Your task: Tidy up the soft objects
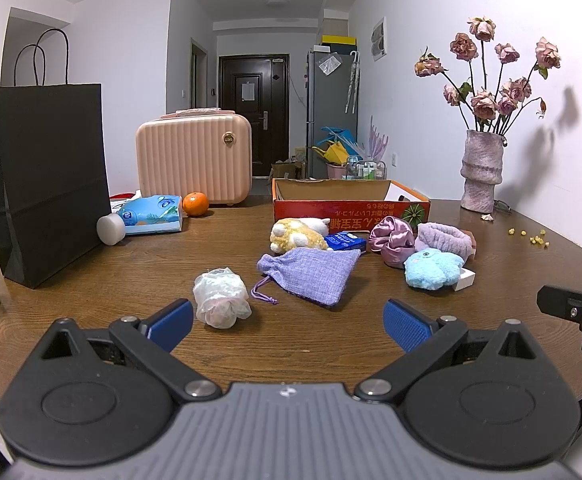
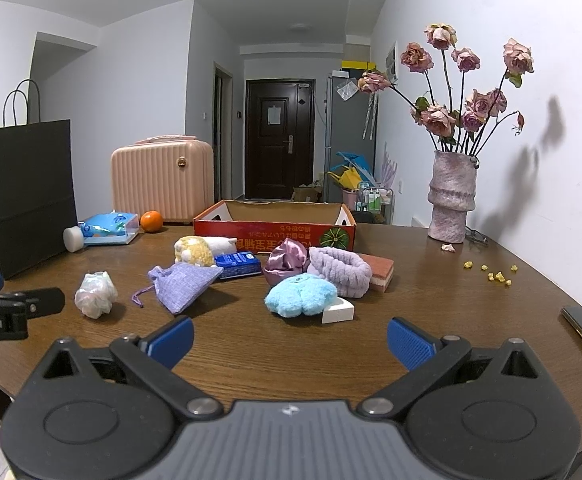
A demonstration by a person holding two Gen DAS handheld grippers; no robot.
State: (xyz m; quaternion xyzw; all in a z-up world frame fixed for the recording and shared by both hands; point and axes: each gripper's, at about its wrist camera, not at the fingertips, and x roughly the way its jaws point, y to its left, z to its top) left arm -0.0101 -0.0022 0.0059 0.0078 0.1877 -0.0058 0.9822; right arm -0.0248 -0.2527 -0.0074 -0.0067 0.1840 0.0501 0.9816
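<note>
Both of your tools hang low over the brown wood-grain table (image 2: 291, 352) with nothing in them: the left gripper (image 1: 289, 322) has its blue ribbed fingers spread wide, and the right gripper (image 2: 290, 338) is just as far open. Ahead of you the soft things lie in a loose cluster in front of the red cardboard box (image 2: 275, 230), whose open top faces up. Nearest your left tool sits a crumpled clear plastic bundle (image 1: 221, 297), and just beside it the lilac woven drawstring pouch (image 1: 311, 276), its cord trailing toward you. The fluffy light-blue plush (image 2: 301, 294) rests against a small white block (image 2: 338, 311) that it partly covers. Behind it are the shiny mauve satin scrunchie (image 2: 285, 262), the lavender terry headband (image 2: 341, 270) and the yellow-and-white plush toy (image 2: 197, 250). A blue packet (image 2: 238, 264) lies half hidden behind the pouch. The black paper bag (image 1: 49, 184) stands off to your left.
</note>
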